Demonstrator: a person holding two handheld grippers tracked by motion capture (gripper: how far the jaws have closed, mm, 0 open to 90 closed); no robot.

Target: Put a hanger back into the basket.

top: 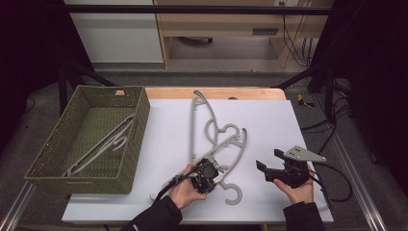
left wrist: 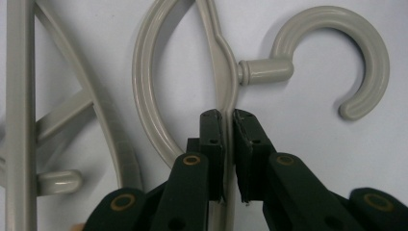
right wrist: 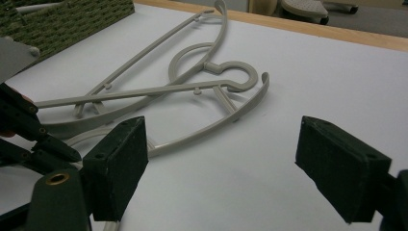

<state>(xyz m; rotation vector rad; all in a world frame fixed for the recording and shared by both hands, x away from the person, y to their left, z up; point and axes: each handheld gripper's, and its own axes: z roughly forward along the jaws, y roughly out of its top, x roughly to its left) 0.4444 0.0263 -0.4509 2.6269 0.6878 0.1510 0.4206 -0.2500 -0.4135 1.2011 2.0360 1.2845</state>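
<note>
Left claw is pinched on the near hanger just beside its hook, on the worktop right of the basket. Right claw is held spread and empty, farther right. One hanger is already laid in the basket; two are judged left, the second hanger lying crossed under the gripped one.

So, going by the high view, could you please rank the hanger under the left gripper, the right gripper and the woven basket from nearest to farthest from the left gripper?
1. Front hanger: clamped in the left gripper.
2. Right gripper: to its right, open.
3. Woven basket: far left, holding another hanger.
</note>
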